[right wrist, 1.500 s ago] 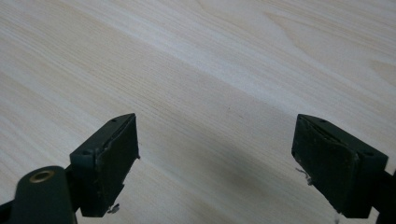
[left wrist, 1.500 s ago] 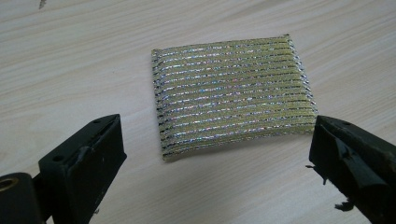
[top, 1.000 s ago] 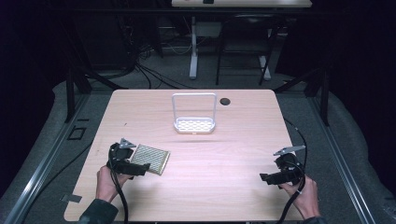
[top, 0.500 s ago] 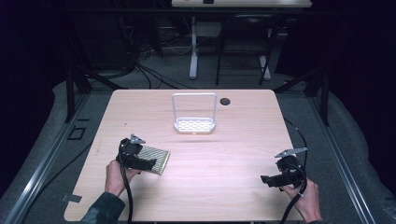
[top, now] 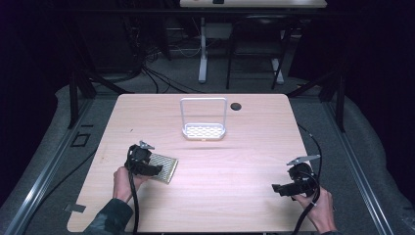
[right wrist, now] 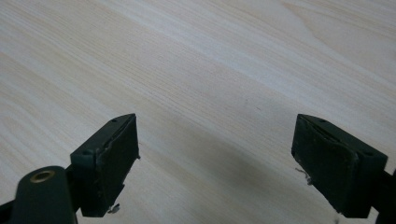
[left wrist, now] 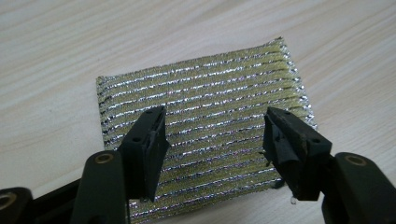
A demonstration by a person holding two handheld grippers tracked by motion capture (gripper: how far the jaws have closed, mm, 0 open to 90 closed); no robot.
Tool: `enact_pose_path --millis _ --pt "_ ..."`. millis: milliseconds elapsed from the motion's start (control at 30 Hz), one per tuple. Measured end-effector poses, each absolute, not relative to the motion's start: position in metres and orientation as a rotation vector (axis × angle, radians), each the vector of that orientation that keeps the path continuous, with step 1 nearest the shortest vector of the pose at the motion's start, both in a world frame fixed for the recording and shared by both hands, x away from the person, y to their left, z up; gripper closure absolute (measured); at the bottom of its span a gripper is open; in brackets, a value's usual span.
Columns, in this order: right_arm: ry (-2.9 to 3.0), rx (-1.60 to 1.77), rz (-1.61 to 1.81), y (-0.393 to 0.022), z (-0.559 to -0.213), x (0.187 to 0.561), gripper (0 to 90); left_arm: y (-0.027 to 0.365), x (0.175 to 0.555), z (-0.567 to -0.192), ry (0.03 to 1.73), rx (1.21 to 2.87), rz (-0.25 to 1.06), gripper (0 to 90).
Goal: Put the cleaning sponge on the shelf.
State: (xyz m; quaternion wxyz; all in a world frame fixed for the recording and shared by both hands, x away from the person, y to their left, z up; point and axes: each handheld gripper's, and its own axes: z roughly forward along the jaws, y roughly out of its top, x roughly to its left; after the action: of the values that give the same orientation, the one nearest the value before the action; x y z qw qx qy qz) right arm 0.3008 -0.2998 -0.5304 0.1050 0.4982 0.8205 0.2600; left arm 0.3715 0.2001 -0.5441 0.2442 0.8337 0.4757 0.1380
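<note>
A flat rectangular scouring pad (top: 164, 166) (left wrist: 205, 116), woven in gold and silver stripes, lies on the wooden table (top: 244, 147) at the front left. My left gripper (top: 155, 169) (left wrist: 212, 140) hovers low over the pad's near half, jaws open and straddling its middle, gripping nothing. At the front right, my right gripper (top: 277, 188) (right wrist: 217, 158) is held just above bare wood with its jaws spread wide and nothing between them.
A white wire rack (top: 203, 128) with a tall looped handle and a perforated base stands at the table's middle back. A dark round grommet hole (top: 236, 106) sits behind it to the right. Cables trail from both grippers toward the front edge.
My left gripper has moved right and forward over the pad, from beside its left edge to above it. The right gripper has barely shifted.
</note>
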Motion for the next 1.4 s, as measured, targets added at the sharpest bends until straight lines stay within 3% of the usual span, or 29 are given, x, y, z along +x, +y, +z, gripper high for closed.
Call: enact_pose_path --millis 267,833,1400 --pt "2.429 1.475 0.776 -0.298 -0.53 0.3 14.3 0.198 0.372 -0.548 1.335 2.286 0.382 51.3" --pt "2.444 1.469 0.775 -0.297 -0.53 0.301 14.7 0.194 0.368 -0.553 1.358 2.266 0.443 89.3" --pt "2.436 1.467 0.773 -0.299 -0.53 0.302 14.8 0.194 0.364 -0.539 1.289 2.251 0.511 90.0"
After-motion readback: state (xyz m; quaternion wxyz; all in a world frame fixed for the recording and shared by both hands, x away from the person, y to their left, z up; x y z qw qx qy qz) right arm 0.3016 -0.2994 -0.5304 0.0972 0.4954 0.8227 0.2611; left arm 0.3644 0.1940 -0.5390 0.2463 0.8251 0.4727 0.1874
